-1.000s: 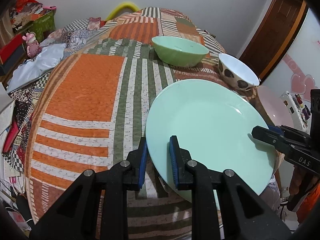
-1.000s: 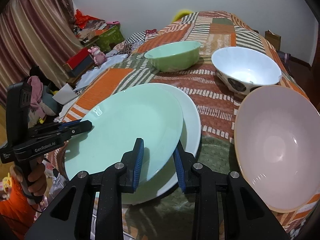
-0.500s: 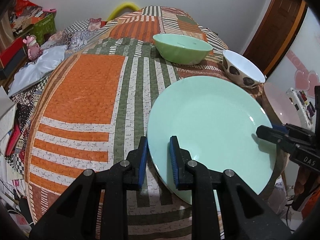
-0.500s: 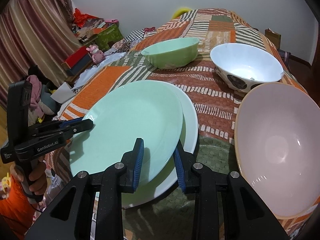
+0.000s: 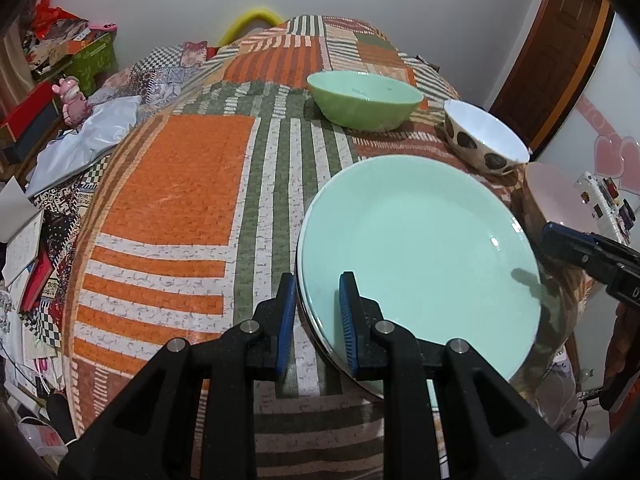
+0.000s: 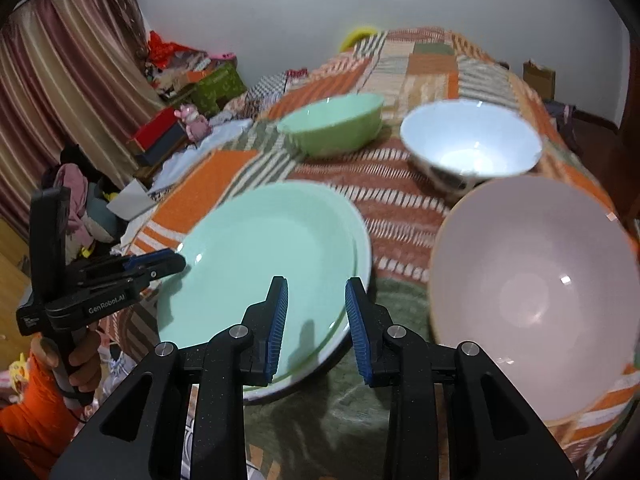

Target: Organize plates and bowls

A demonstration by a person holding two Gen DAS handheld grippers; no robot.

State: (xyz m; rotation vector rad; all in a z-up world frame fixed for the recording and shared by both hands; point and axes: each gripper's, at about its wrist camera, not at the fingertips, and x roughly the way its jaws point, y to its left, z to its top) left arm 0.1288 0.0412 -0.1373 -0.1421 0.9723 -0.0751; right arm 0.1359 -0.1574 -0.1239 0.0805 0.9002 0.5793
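Note:
A mint green plate (image 5: 420,248) (image 6: 264,256) lies on a white plate (image 6: 316,372) near the front of the bed. My left gripper (image 5: 317,312) (image 6: 176,262) is shut on the mint plate's left rim, which runs between its blue pads. My right gripper (image 6: 318,312) hovers above the plate's near right rim, jaws narrow with nothing pinched; in the left wrist view its tip (image 5: 552,234) sits just off the rim. Behind stand a green bowl (image 5: 366,100) (image 6: 332,128) and a white spotted bowl (image 5: 484,140) (image 6: 472,148). A large pink bowl (image 6: 532,292) is at the right.
Everything rests on a bed with an orange and green patchwork spread (image 5: 176,184). Boxes, clothes and papers crowd the floor on the left (image 5: 48,128). A wooden door (image 5: 560,60) is at the far right. A hand in an orange sleeve (image 6: 80,364) holds the left gripper.
The mint plate has come down from its tilt and now lies flat on the white plate. The right gripper has drawn back off its rim and risen slightly. The left gripper stays on the rim.

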